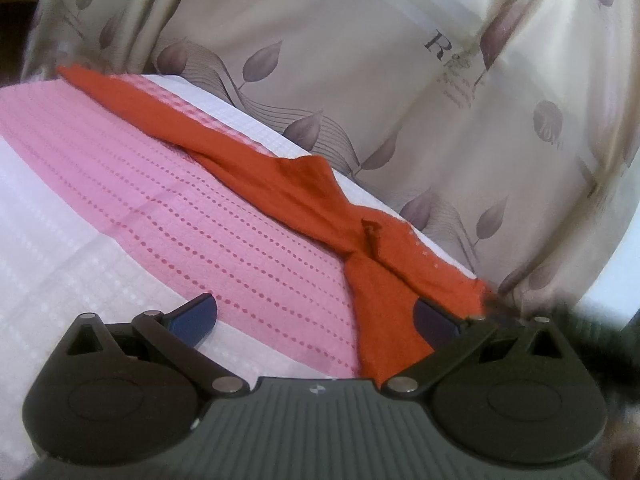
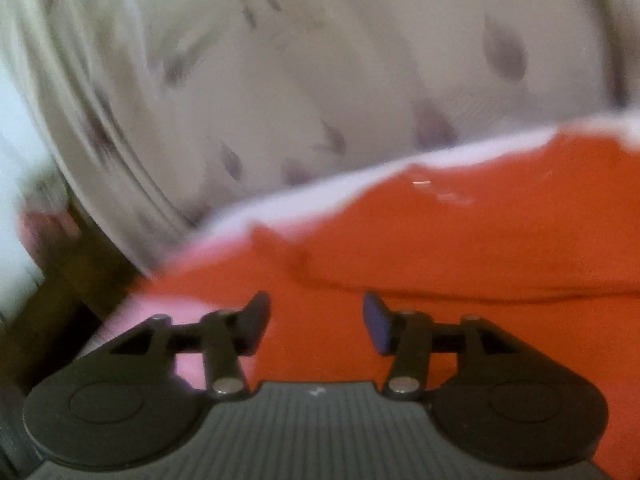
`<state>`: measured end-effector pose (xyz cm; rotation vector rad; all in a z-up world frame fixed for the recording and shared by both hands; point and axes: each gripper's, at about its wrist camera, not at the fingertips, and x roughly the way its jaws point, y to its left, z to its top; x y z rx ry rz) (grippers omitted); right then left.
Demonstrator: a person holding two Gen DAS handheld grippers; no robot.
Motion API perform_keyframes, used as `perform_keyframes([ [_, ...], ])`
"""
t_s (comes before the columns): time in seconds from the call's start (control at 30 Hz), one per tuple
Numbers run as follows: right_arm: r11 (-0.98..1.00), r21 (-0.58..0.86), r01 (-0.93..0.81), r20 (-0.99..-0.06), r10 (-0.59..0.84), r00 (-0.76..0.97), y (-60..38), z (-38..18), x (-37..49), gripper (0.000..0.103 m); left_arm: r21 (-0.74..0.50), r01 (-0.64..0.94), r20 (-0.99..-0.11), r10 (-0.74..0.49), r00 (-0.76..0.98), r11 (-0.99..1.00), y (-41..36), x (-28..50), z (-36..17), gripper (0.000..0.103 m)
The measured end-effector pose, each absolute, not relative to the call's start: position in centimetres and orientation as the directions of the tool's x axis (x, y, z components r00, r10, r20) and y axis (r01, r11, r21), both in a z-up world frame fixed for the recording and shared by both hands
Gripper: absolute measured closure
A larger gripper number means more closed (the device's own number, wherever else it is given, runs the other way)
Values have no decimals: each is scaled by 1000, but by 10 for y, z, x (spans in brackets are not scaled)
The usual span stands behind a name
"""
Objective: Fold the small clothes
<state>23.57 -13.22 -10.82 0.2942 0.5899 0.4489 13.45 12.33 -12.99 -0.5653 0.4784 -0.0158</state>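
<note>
An orange-red garment [image 1: 280, 176] lies crumpled in a long strip along the far edge of a pink and white cloth-covered table [image 1: 168, 208]. My left gripper [image 1: 316, 312] is open wide, low over the table, with the garment's near end running under its right finger [image 1: 434, 318]. In the blurred right wrist view, the same garment [image 2: 480, 232] fills the right and middle. My right gripper [image 2: 316, 320] is open just above it, with cloth showing between the fingers. Neither gripper holds anything.
A cream curtain with purple leaf prints [image 1: 360, 60] hangs right behind the table's far edge. In the right wrist view a dark gap [image 2: 60, 280] shows past the table's left corner.
</note>
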Motion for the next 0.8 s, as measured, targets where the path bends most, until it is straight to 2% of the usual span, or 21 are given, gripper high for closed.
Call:
perform_keyframes([
  [0.03,916,274,-294,-510,398,762,-131,-109,224,45,-530,-117,-428,-145,892,840,125,134,-130,0],
  [0.1,955,141,-262,-543,295,786,-136,-114,206,42,-569,-126,-418,-154,896,813,133,132,-128,0],
  [0.2,978,51,-200,-590,191,784,-139,-127,196,33,-628,-135,-397,-167,902,766,152,131,-124,0],
  [0.27,982,52,-184,-609,177,774,-139,-135,196,29,-602,-170,-414,-123,902,780,166,132,-118,0],
  [0.4,981,35,-192,-610,173,773,-133,-135,190,5,-546,-199,-492,-119,862,814,208,147,-105,0],
  [0.6,980,60,-189,-615,186,766,-135,-135,193,0,-471,-284,-528,-8,849,835,285,175,-86,1],
  [0.67,977,70,-203,-611,203,765,-137,-136,193,0,-488,-319,-530,14,848,813,315,187,-83,7],
  [0.77,964,143,-226,-589,267,763,-147,-136,193,0,-548,-351,-539,0,842,759,360,208,-82,20],
  [0.8,958,178,-227,-577,288,764,-152,-136,192,0,-557,-374,-552,6,834,742,372,215,-82,30],
])
